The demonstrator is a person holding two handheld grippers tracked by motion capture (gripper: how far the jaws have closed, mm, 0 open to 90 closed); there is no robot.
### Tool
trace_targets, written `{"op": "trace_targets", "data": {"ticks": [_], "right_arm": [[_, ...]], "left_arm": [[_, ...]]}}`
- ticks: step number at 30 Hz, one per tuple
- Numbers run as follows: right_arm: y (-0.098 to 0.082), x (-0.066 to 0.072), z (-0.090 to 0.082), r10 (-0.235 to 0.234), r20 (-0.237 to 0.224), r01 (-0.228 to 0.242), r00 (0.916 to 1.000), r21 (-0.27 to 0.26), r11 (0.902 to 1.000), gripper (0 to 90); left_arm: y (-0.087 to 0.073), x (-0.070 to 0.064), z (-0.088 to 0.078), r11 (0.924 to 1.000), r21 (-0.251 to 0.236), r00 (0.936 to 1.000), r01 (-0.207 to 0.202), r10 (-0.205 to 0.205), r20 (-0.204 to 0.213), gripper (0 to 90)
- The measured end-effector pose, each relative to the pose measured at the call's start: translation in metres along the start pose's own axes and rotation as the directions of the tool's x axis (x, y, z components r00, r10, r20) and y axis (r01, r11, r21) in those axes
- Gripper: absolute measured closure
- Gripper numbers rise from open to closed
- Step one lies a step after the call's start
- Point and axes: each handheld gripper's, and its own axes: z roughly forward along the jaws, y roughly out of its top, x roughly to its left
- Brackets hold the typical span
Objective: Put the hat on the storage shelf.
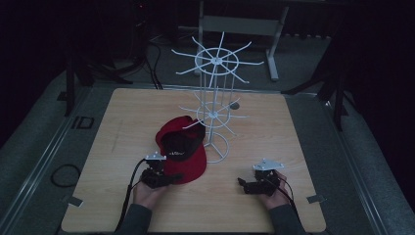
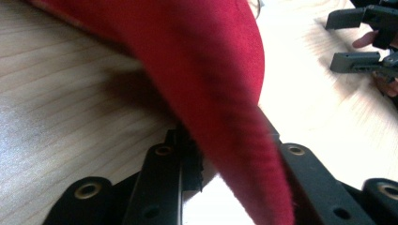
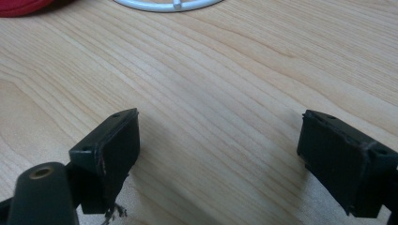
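A red cap [image 1: 181,152] with a dark inside lies open side up on the wooden table [image 1: 274,132], just left of a white wire rack [image 1: 215,61]. My left gripper [image 1: 172,179] is at the cap's near edge. In the left gripper view the red brim [image 2: 206,70] runs down between the jaws of the left gripper [image 2: 234,159], which are shut on it. My right gripper [image 1: 243,185] rests low near the front right, its jaws pointing left and apart from the cap. In its own view the right gripper [image 3: 218,140] stands wide open over bare wood.
The rack's round base ring [image 3: 169,5] sits just behind and to the right of the cap, with wire arms spreading above it. The right gripper [image 2: 331,42] shows across the table in the left gripper view. Dark floor, cables and stands surround the table.
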Motion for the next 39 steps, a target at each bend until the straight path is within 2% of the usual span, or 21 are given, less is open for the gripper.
{"op": "trace_targets", "data": {"ticks": [5,6,8,9,13,19,23,25,30,35,39], "right_arm": [[0.000,0.000,0.000,0.000,0.000,0.000,1.0000,0.000,1.0000,13.3],[0.000,0.000,0.000,0.000,0.001,0.000,1.0000,0.000,1.0000,13.3],[0.000,0.000,0.000,0.000,0.000,0.000,1.0000,0.000,1.0000,13.2],[0.000,0.000,0.000,0.000,0.000,0.000,1.0000,0.000,1.0000,13.2],[0.000,0.000,0.000,0.000,0.001,0.000,1.0000,0.000,1.0000,13.2],[0.000,0.000,0.000,0.000,0.000,0.000,1.0000,0.000,1.0000,13.2],[0.000,0.000,0.000,0.000,0.000,0.000,1.0000,0.000,1.0000,13.2],[0.000,0.000,0.000,0.000,0.000,0.000,1.0000,0.001,1.0000,13.2],[0.000,0.000,0.000,0.000,0.000,0.000,1.0000,0.000,1.0000,13.2],[0.000,0.000,0.000,0.000,0.000,0.000,1.0000,0.000,1.0000,13.3],[0.000,0.000,0.000,0.000,0.000,0.000,1.0000,0.000,1.0000,13.3]], "left_arm": [[-0.001,-0.001,-0.004,0.9997,-0.024,0.9998,-0.002,0.002,-0.020,80.8],[-0.001,-0.002,-0.007,0.9991,-0.043,0.9991,-0.002,0.000,-0.042,80.8],[-0.002,-0.001,-0.008,0.9985,-0.054,0.9988,0.004,-0.007,-0.049,84.4],[-0.002,-0.001,-0.010,0.9979,-0.064,0.9971,-0.004,-0.001,-0.076,84.5],[-0.003,0.007,-0.015,0.9941,-0.099,0.9937,0.043,-0.053,-0.098,84.8],[-0.004,0.018,-0.027,0.9862,-0.148,0.9832,0.074,-0.097,-0.155,85.4],[-0.002,0.021,-0.037,0.9779,-0.186,0.9780,0.095,-0.126,-0.166,85.4],[0.000,0.022,-0.043,0.9753,-0.205,0.9784,0.082,-0.118,-0.170,85.4],[0.007,0.018,-0.057,0.9664,-0.252,0.9726,0.052,-0.106,-0.207,85.3],[0.014,0.019,-0.069,0.9632,-0.267,0.9656,0.034,-0.100,-0.240,85.3],[0.018,0.021,-0.076,0.9578,-0.287,0.9608,0.021,-0.099,-0.259,85.3]]}}
